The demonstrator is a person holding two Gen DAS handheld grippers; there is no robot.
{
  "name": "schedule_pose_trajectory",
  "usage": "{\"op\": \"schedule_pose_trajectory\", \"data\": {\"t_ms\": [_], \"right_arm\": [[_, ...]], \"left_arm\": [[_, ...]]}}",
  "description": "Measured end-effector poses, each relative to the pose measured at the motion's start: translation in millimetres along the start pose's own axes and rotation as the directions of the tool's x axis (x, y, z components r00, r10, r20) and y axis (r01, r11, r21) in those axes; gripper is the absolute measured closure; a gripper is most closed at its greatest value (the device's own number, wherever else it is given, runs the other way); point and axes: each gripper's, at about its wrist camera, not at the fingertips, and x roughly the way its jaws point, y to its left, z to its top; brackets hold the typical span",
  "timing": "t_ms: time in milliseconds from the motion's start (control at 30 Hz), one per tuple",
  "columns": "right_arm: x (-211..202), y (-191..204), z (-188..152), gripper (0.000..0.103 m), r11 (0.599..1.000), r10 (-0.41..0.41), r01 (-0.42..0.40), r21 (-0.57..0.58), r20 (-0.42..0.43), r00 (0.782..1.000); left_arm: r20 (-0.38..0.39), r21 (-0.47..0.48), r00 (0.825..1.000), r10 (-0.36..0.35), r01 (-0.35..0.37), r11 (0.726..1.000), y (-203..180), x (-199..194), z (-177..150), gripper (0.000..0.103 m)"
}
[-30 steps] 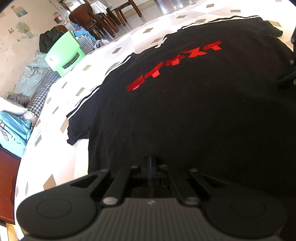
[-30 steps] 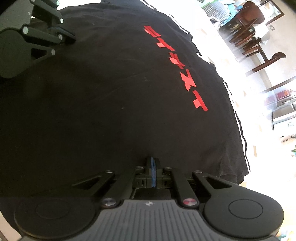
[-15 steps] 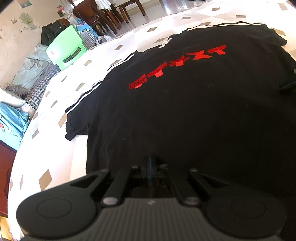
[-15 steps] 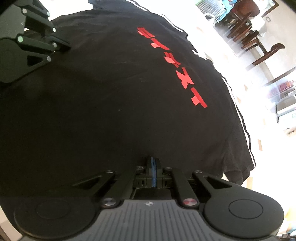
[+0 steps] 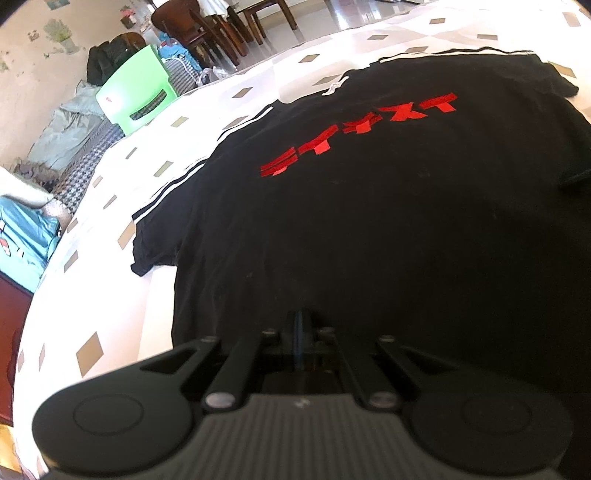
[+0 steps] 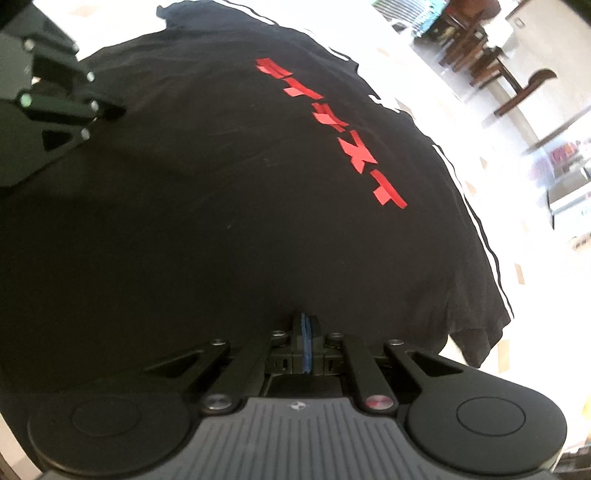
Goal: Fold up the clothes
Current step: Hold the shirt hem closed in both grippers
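A black T-shirt [image 5: 388, 229] with red lettering [image 5: 354, 129] and white shoulder stripes lies spread flat on a white cloth with tan diamonds [image 5: 110, 295]. Its neck points away from me. My left gripper [image 5: 300, 319] is shut at the near hem on the left side, with black fabric pinched between its fingertips. My right gripper [image 6: 306, 320] is shut on the same hem further right, its blue pads pressed together on the cloth. In the right wrist view the T-shirt [image 6: 240, 206] fills the frame, and the left gripper [image 6: 114, 110] shows at the upper left, resting on the shirt.
A green plastic chair [image 5: 138, 94] and piled clothes [image 5: 66, 125] stand beyond the cloth's far left edge. Dark wooden chairs [image 5: 207, 33] and a table are further back. Blue fabric [image 5: 22, 240] lies at the left. More wooden chairs [image 6: 509, 85] are at the right.
Both wrist views have rolled a little. The right gripper has dropped out of the left view's right edge. In the right view, the left gripper now sits lower. Both grips are unchanged.
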Motion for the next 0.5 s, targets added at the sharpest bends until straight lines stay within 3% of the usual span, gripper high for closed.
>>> {"op": "schedule_pose_trajectory", "data": {"t_ms": [233, 367, 500], "right_arm": [[0.0, -6.6, 0.9, 0.098, 0.999, 0.020, -0.020, 0.049, 0.000, 1.000], [-0.9, -21.1, 2.8, 0.098, 0.991, 0.002, -0.004, 0.131, 0.016, 1.000], [-5.7, -41.0, 5.7, 0.098, 0.972, -0.019, 0.007, 0.234, 0.051, 0.999]], "left_arm": [[-0.011, -0.037, 1.000, -0.017, 0.016, 0.999, 7.4, 0.8, 3.0, 0.103], [0.000, -0.070, 1.000, -0.003, 0.003, 0.998, 17.5, 0.1, 6.5, 0.093], [0.028, -0.145, 1.000, 0.000, 0.004, 0.989, 36.6, -4.1, 15.5, 0.089]]}}
